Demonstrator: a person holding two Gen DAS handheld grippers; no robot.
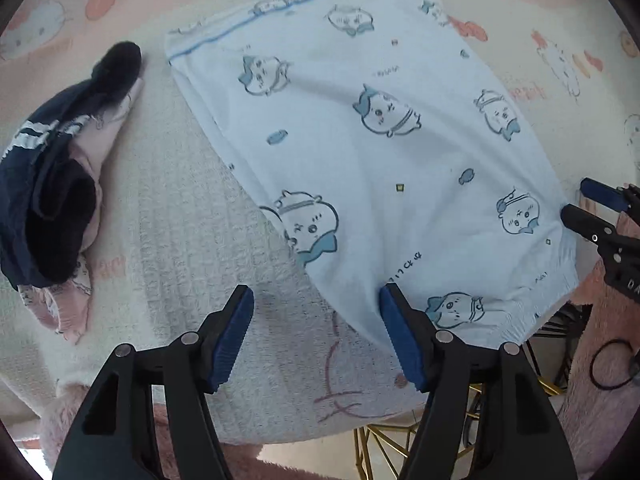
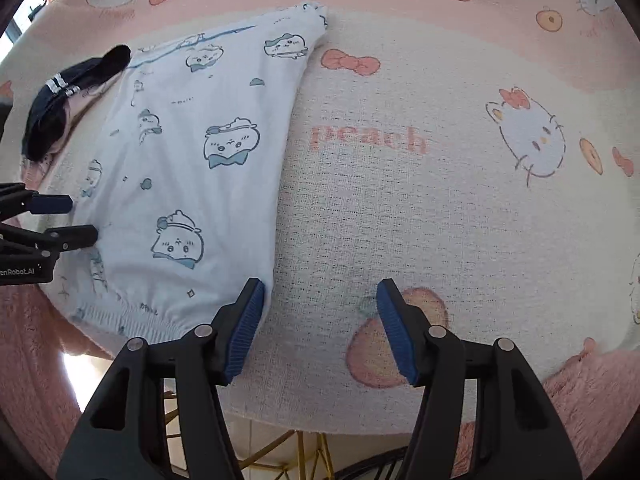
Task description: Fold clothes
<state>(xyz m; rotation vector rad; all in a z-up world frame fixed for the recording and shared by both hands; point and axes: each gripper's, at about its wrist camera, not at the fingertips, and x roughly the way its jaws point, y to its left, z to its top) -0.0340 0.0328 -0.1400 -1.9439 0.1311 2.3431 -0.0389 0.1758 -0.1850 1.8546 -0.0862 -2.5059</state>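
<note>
Left gripper point(image 1: 316, 336) spread wide, nothing clamped, blue pads point(image 1: 232, 340) clear of cloth; one finger over bare blanket, the other above the near edge of the light-blue shorts point(image 1: 372, 152); pointed steeply down. Right gripper point(image 2: 320, 328) likewise wide apart and empty; left pad just at the shorts' point(image 2: 188, 168) corner by the elastic waistband point(image 2: 132, 324), right pad over a printed peach point(image 2: 396, 340); whether that left pad touches the fabric, impossible to tell. Between both tools, shorts spread flat with cartoon print, waistband toward the near edge, a blue stripe along the far end. Beyond, to the left, a navy garment point(image 1: 48, 184) bunched over something pale pink point(image 1: 116, 120), apart from the shorts. Underneath everything, a cream and pink blanket point(image 2: 460, 220) printed with cats, bows and the word "peach"; gold wire frame point(image 1: 400, 440) visible below its edge.
</note>
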